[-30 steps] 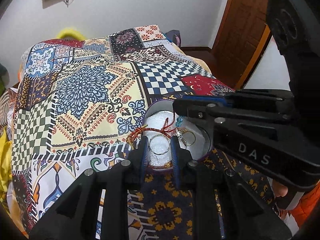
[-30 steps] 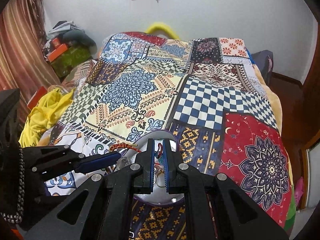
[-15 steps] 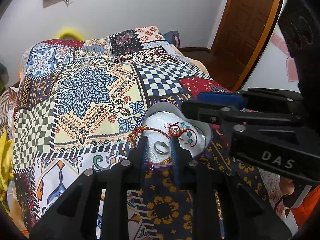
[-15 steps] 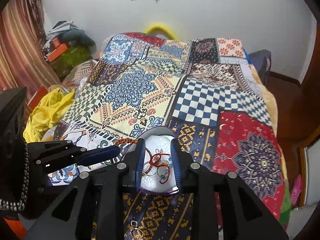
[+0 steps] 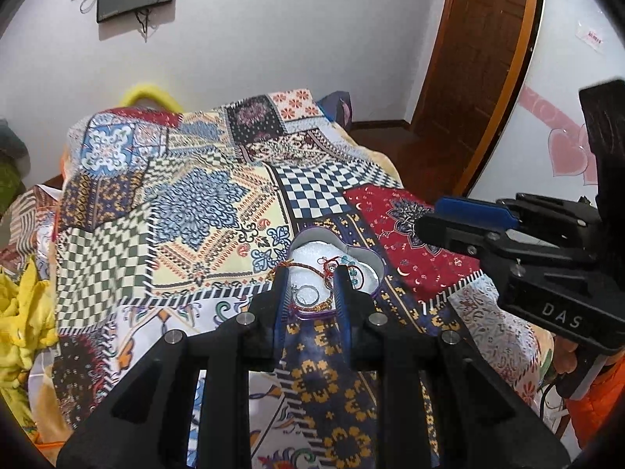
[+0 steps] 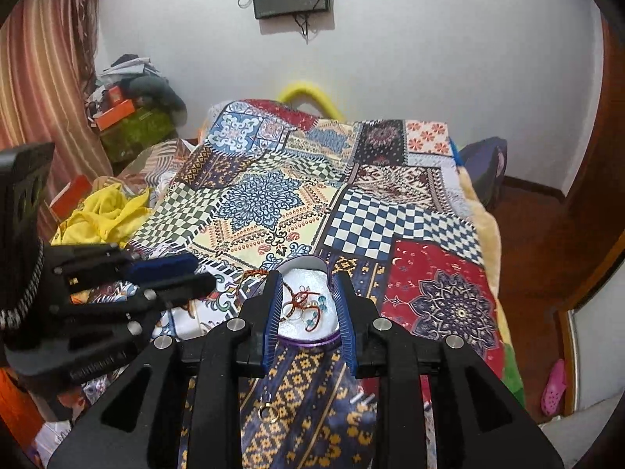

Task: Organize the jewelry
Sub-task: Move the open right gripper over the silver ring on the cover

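Both claws gape empty over the heart-shaped tin (image 6: 308,342), red cord bracelet (image 6: 300,299) inside. Next, probably: right gripper (image 6: 308,312) fetches the gold ring (image 6: 269,412), lower centre; left gripper (image 5: 310,293) idle.

- Bed (image 6: 273,203), covered by a patchwork quilt (image 5: 203,211).
- Heart-shaped tin (image 5: 367,260) rests on the quilt near its front edge, holding bracelets and a ring.
- Small gold ring (image 6: 268,412) lies on the quilt just before the tin.
- Yellow cloth (image 6: 101,215) is heaped at the bed's left side.

One heart-shaped tin (image 5: 363,256), two hand-held grippers (image 5: 311,282) (image 6: 308,291), one loose ring (image 6: 268,412)
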`<action>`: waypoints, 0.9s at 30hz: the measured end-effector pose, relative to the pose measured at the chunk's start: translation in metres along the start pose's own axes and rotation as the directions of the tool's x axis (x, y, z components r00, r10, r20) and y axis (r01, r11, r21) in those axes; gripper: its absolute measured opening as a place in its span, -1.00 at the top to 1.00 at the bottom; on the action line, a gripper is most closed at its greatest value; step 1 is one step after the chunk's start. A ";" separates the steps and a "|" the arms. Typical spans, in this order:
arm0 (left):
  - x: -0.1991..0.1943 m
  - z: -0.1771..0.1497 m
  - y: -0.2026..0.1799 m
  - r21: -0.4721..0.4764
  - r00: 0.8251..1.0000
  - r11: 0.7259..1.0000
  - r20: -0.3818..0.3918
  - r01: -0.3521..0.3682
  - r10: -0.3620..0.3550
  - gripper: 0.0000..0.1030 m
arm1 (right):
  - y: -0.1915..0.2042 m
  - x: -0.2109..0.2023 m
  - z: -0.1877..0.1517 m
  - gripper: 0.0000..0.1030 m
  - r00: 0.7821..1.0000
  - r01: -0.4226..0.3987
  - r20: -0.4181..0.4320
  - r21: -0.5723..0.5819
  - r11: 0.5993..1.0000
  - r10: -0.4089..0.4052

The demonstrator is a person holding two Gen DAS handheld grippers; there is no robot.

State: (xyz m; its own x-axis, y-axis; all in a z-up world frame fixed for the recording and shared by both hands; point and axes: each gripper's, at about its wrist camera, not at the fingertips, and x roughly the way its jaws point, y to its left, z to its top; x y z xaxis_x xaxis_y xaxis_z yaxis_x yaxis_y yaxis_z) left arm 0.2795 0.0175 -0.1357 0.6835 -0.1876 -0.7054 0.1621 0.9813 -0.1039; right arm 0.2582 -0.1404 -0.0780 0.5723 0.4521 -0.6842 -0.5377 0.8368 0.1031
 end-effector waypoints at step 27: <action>-0.001 -0.072 -0.005 -0.015 0.992 1.000 -0.123 -0.003 0.001 0.47 | 0.006 0.001 -0.081 0.36 0.993 0.000 -0.119 0.046 0.999 0.006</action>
State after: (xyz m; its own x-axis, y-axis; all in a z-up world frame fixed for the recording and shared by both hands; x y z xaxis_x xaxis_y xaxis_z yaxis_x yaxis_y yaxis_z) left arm 0.2264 0.0157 -0.1851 0.5909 -0.1795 -0.7865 0.1493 0.9824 -0.1121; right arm 0.2058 -0.1601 -0.1371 0.4915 0.4169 -0.7646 -0.5086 0.8501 0.1366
